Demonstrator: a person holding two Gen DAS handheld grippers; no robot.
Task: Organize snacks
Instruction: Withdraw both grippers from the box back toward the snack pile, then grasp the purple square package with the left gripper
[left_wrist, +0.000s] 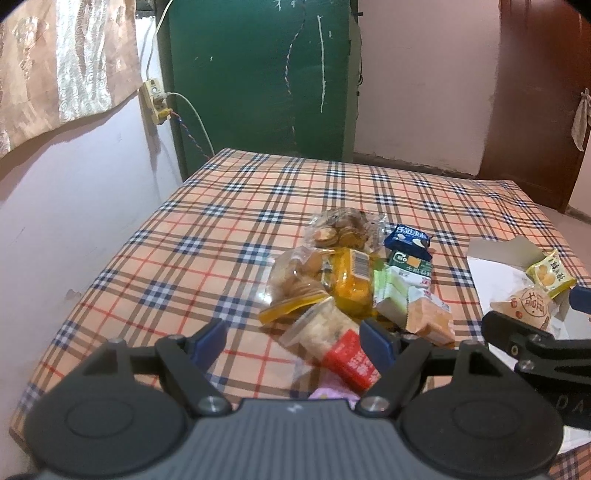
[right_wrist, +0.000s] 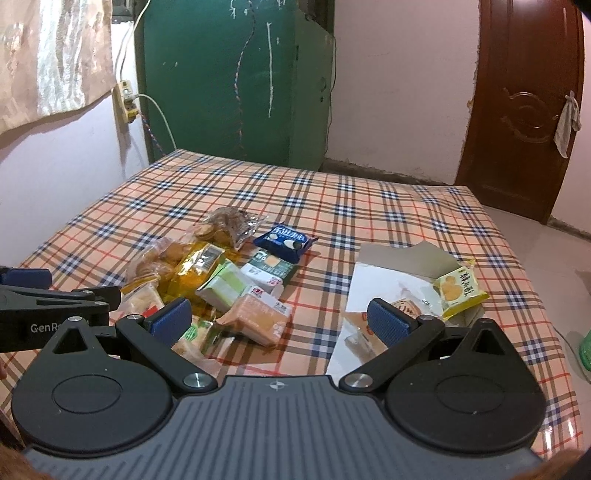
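A heap of snack packets (left_wrist: 354, 280) lies near the middle of a table covered in a plaid cloth (left_wrist: 192, 236), and both tongs hover above its near edge. The left gripper (left_wrist: 293, 338) stands wide open with nothing pinched; between its blue pads sits a clear packet with a red end (left_wrist: 338, 345), the nearest of the heap, apart from both pads. Just beyond it lie two clear bags of round biscuits (left_wrist: 301, 273), a yellow packet (left_wrist: 351, 280), a pale green packet (left_wrist: 389, 295), an orange packet (left_wrist: 430, 319), a green-and-white carton (left_wrist: 412, 264) and, farthest back, a blue packet (left_wrist: 406, 240). The right gripper (right_wrist: 280, 323) is also spread wide and empty; the orange packet (right_wrist: 258, 317) lies between its pads and slightly ahead, with a small green-labelled packet (right_wrist: 195, 334) beside its left pad. To the right of the heap, well apart from it, an open white box (right_wrist: 391, 280) holds a yellow biscuit packet (right_wrist: 460, 291) and a round-labelled pastry (left_wrist: 526, 308) that the right pad partly hides. The left gripper's arm juts into the right wrist view at the left edge, close to the heap. Behind the table stand a green cabinet (left_wrist: 258, 74), a wall socket (left_wrist: 155, 99) with cords, a curtain (left_wrist: 62, 62) and a brown door (right_wrist: 524, 107).
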